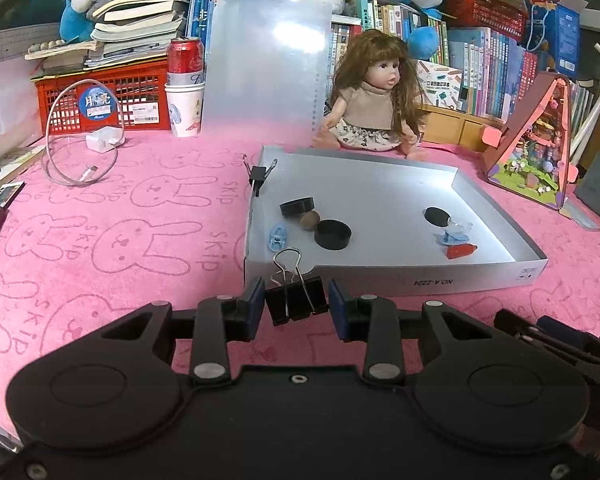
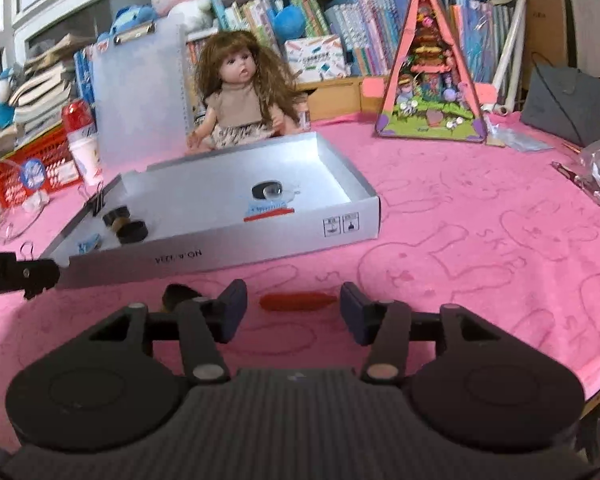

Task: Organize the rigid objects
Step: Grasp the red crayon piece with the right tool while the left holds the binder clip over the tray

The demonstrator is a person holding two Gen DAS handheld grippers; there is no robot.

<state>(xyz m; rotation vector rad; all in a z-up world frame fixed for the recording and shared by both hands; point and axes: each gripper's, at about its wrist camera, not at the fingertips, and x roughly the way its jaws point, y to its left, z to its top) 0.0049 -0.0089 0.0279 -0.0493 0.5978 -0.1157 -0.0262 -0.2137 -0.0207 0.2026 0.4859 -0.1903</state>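
Left tongs [image 1: 296, 306]: we're clamped on the black binder clip [image 1: 296, 300], held just short of the box's near wall, ready to lift it in.
Right tongs [image 2: 294, 312]: spread wide around the red piece [image 2: 298, 301], which lies on the pink counter [image 2: 460, 280]; pads aren't touching it, so no grip.
White box [image 1: 380, 280]: already collecting black caps, a nut and small clips, the obvious gathering spot.

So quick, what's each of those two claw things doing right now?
Left gripper: around a black binder clip; grip cannot be told.
Right gripper: open, empty, a red piece on the cloth between its fingers.
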